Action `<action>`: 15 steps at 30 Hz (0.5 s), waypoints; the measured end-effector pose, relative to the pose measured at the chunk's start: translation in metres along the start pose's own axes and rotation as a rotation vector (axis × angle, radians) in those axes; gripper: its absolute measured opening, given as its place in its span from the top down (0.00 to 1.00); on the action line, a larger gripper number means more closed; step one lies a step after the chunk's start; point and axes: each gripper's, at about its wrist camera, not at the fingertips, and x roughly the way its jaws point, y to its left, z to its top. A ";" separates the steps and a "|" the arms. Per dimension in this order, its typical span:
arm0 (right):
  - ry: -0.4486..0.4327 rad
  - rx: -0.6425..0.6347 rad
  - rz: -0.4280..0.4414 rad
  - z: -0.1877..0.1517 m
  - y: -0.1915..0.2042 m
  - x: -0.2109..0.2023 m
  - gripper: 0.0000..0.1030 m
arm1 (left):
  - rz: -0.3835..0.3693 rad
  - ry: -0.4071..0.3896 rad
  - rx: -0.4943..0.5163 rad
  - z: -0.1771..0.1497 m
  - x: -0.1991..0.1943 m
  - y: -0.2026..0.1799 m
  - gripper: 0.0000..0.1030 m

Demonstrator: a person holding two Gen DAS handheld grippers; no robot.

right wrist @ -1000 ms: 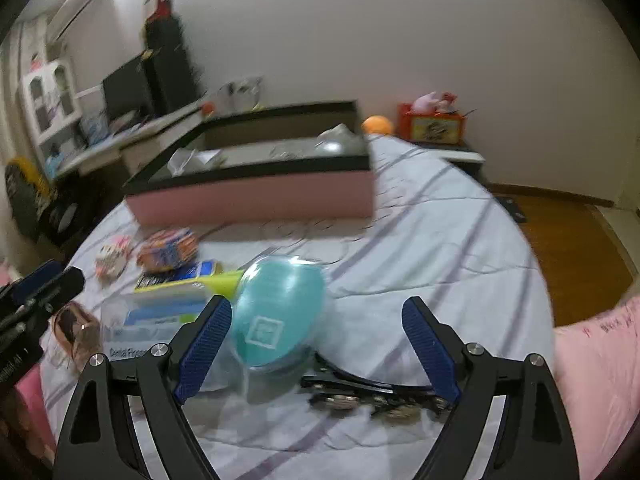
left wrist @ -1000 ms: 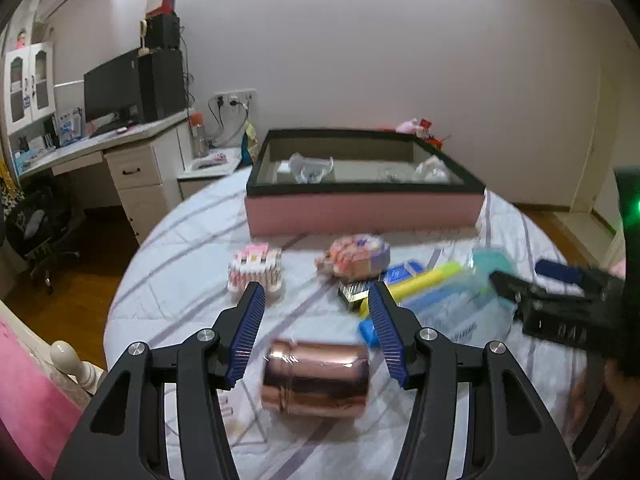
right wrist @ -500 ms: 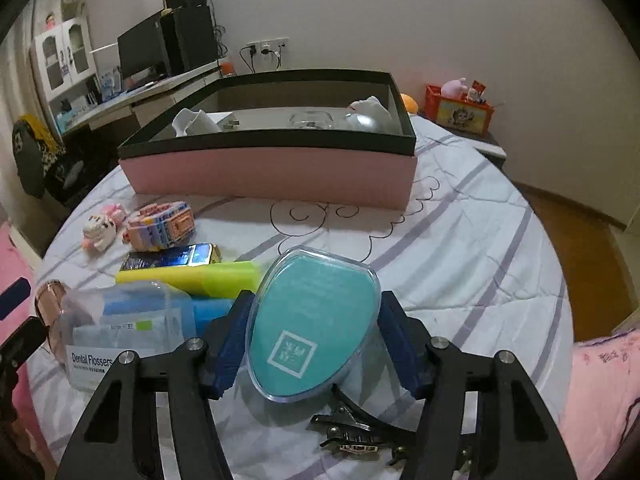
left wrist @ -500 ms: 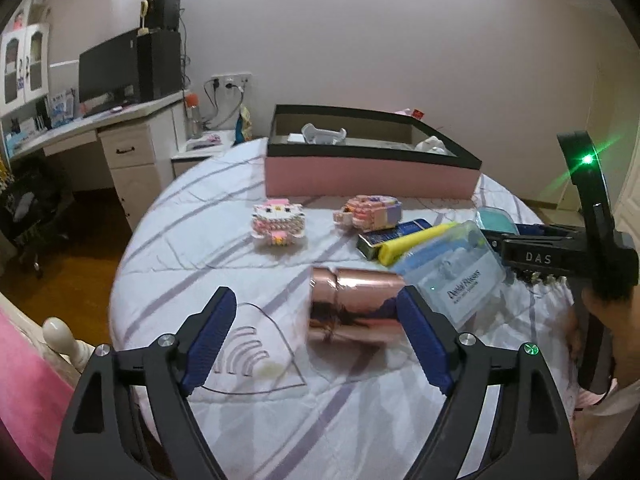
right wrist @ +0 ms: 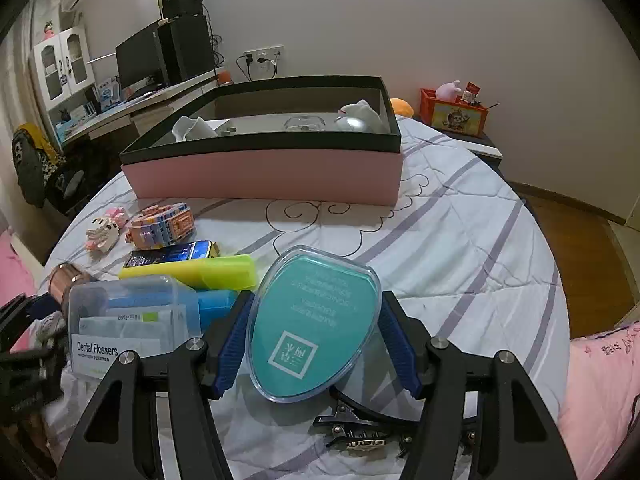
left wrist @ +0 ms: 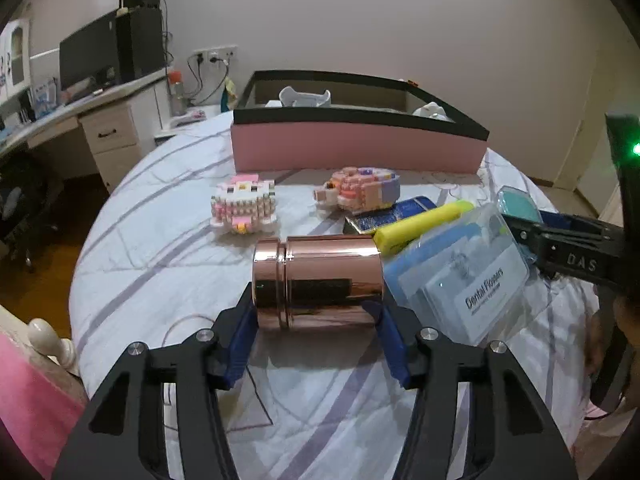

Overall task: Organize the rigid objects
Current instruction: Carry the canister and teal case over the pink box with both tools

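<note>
My left gripper (left wrist: 316,320) is shut on a shiny copper canister (left wrist: 318,280) that lies on its side, one pad at each end. My right gripper (right wrist: 316,344) is shut on a teal oval case with a clear lid (right wrist: 314,320), tilted up off the cloth. The pink box with a black rim (right wrist: 264,172) stands open at the back of the table and holds a few white and clear items. It also shows in the left wrist view (left wrist: 356,148).
On the striped cloth lie two brick-built toys (left wrist: 244,206) (left wrist: 358,190), a dark blue packet (right wrist: 172,254), a yellow case (right wrist: 192,272), a clear Dental Flossers box (right wrist: 124,320) and metal clips (right wrist: 360,428). A desk (left wrist: 80,120) stands left, a bedside table (right wrist: 456,116) right.
The left gripper moved forward and closed its jaws on the canister. The right gripper closed on the teal case and tilted it up.
</note>
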 end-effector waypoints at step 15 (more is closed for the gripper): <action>-0.113 0.024 0.008 0.012 -0.004 -0.039 0.39 | 0.046 -0.147 0.042 0.044 -0.036 -0.011 0.46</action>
